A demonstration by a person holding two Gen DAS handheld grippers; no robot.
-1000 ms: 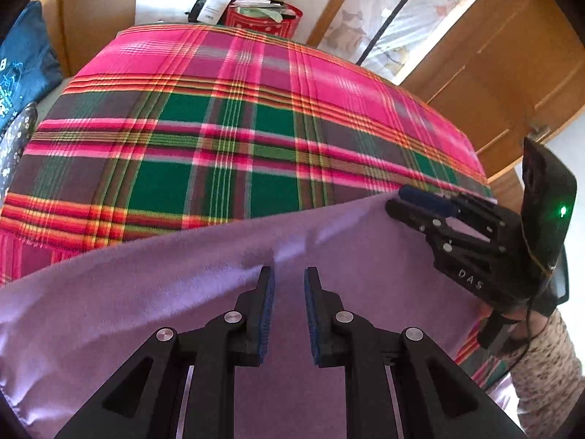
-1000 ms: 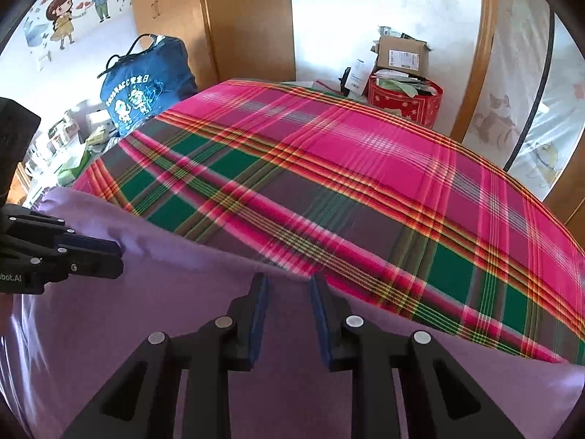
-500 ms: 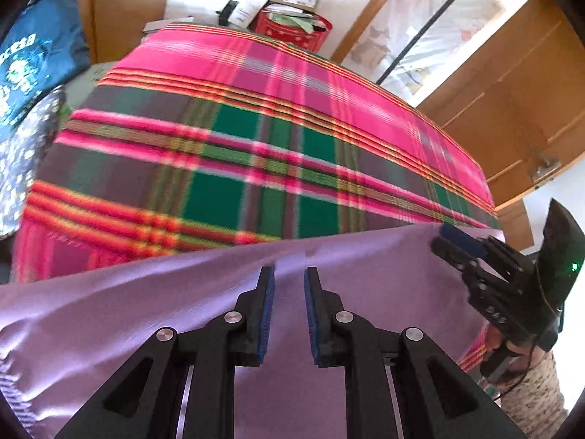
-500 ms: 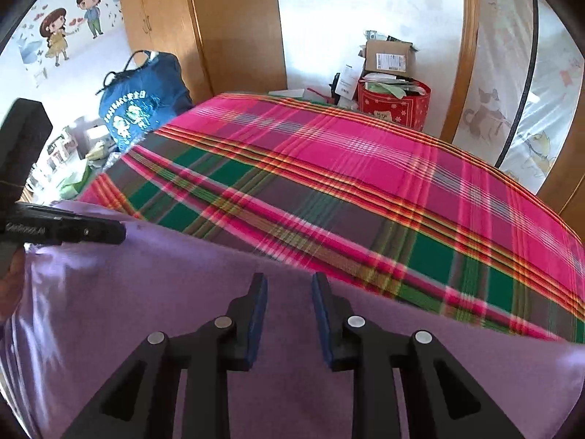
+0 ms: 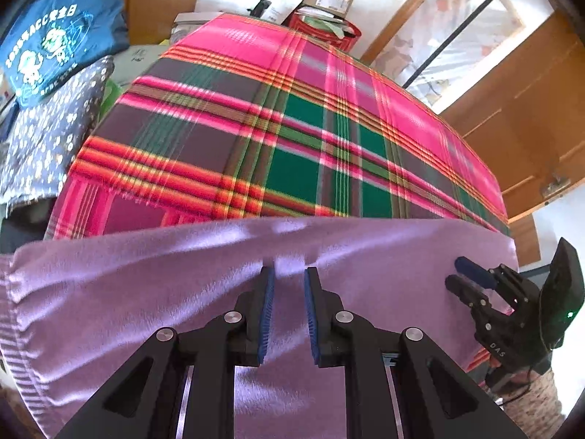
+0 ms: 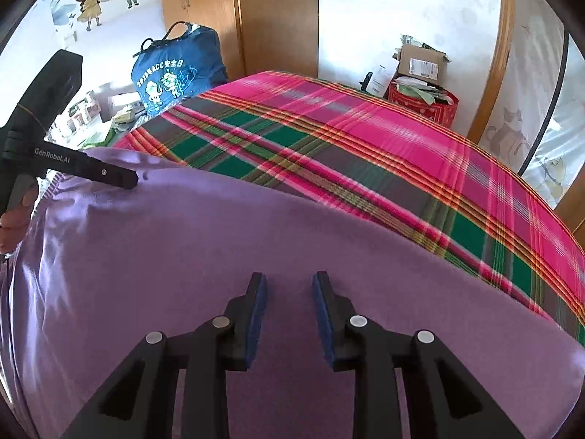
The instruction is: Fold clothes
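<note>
The purple garment (image 5: pixel 146 292) lies spread over the near end of the plaid bedspread (image 5: pixel 292 128), its long axis running from nine o'clock to three o'clock; the left gripper (image 5: pixel 289 274) sits over its far edge at twelve o'clock, jaws narrowly apart, a raised pucker of cloth just at the tips, though I cannot tell if the pads pinch it; toward three o'clock the right gripper (image 6: pixel 289 281) hangs over flat purple cloth, jaws opening, nothing between them; the right-hand edge lies nearer this gripper, so that end would likely be its to take.
</note>
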